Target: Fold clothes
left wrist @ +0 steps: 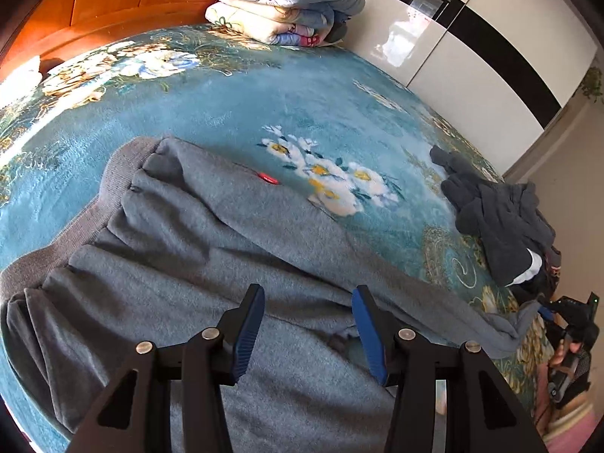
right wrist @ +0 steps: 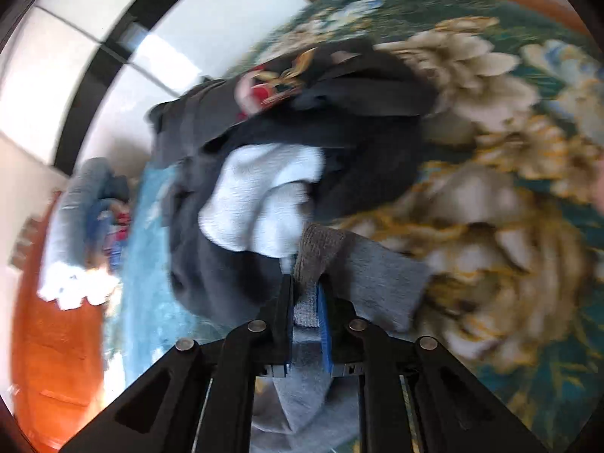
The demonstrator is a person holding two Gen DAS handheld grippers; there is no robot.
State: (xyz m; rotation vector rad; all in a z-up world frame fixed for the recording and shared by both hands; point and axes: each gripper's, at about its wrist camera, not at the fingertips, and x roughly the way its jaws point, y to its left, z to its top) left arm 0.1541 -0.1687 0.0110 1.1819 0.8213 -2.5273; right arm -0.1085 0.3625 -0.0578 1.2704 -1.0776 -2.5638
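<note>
Grey sweatpants (left wrist: 196, 249) lie spread on the blue floral bedspread (left wrist: 234, 94), ribbed waistband at the left, one leg stretching to the right. My left gripper (left wrist: 307, 298) is open and empty, hovering over the pants near the crotch. My right gripper (right wrist: 305, 287) is shut on the ribbed cuff of a grey pant leg (right wrist: 321, 249); it also shows in the left wrist view (left wrist: 547, 309) at the bed's right edge. The right wrist view is motion-blurred.
A pile of dark clothes with a white piece (left wrist: 502, 219) sits at the bed's right edge, also close ahead of the right gripper (right wrist: 264, 196). Folded quilts (left wrist: 279, 0) are stacked at the headboard (left wrist: 113, 3). A white wardrobe (left wrist: 472, 37) stands beyond.
</note>
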